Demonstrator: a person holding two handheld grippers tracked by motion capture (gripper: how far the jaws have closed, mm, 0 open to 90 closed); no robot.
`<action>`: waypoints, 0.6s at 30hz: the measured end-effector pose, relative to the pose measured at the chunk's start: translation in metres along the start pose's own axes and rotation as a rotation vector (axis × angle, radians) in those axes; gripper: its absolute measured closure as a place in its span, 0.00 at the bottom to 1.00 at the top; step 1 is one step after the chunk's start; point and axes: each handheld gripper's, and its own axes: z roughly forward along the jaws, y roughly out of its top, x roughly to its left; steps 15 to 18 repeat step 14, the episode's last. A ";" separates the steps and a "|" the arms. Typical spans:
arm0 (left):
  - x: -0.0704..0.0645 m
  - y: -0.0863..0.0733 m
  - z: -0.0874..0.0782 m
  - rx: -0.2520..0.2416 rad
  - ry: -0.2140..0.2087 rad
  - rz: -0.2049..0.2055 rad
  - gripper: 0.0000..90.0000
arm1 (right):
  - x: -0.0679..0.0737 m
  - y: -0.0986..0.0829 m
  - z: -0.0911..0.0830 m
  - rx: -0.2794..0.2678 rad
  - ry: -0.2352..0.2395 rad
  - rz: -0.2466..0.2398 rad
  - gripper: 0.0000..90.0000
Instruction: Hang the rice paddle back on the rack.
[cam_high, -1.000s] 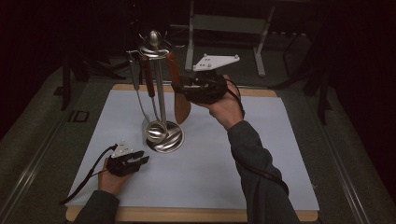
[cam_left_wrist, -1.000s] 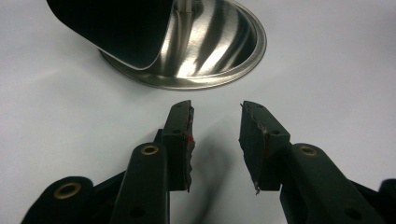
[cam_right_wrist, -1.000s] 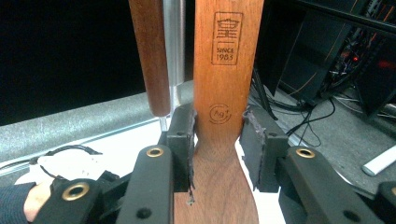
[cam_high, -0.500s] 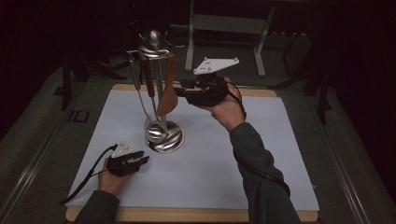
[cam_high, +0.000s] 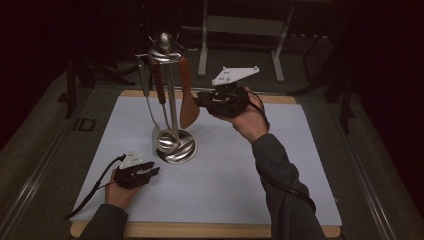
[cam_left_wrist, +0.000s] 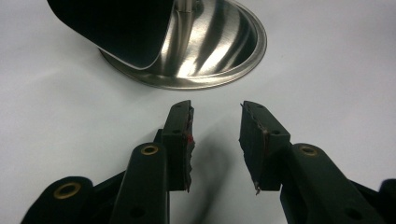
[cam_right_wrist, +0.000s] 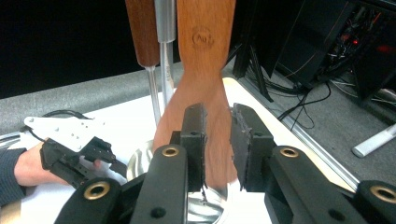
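Observation:
A steel utensil stand (cam_high: 170, 90) rises from its round base (cam_high: 176, 146) on the white mat. From its top hangs a wooden spatula (cam_high: 186, 97), upright, beside another utensil with a wooden handle (cam_high: 156, 82). My right gripper (cam_high: 199, 99) is raised at the spatula's blade. In the right gripper view (cam_right_wrist: 218, 140) its jaws stand slightly apart, and the spatula (cam_right_wrist: 205, 56) hangs flat-on just beyond them. My left gripper (cam_high: 152, 169) rests on the mat in front of the base, open and holding nothing (cam_left_wrist: 215, 135), and points at the base (cam_left_wrist: 215, 51).
A dark rounded utensil head (cam_left_wrist: 116, 28) hangs low over the base. The white mat (cam_high: 300, 165) lies on a wooden board, with bare room at the right and front. Metal frame legs (cam_high: 240, 30) stand behind the table. Cables lie on the floor (cam_right_wrist: 317, 98).
The right gripper moved left and brought the tilted spatula to the stand. The spatula now hangs straight down. The left gripper has stayed where it was.

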 end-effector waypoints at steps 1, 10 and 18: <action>0.000 0.000 0.000 0.000 0.000 0.000 0.72 | 0.000 0.000 0.000 0.000 0.000 0.000 0.84; 0.000 0.000 0.000 0.000 0.001 -0.001 0.72 | -0.006 -0.023 -0.005 0.021 -0.010 0.020 0.85; 0.000 0.000 0.000 0.000 0.001 -0.001 0.72 | -0.010 -0.039 -0.005 0.036 -0.013 0.046 0.85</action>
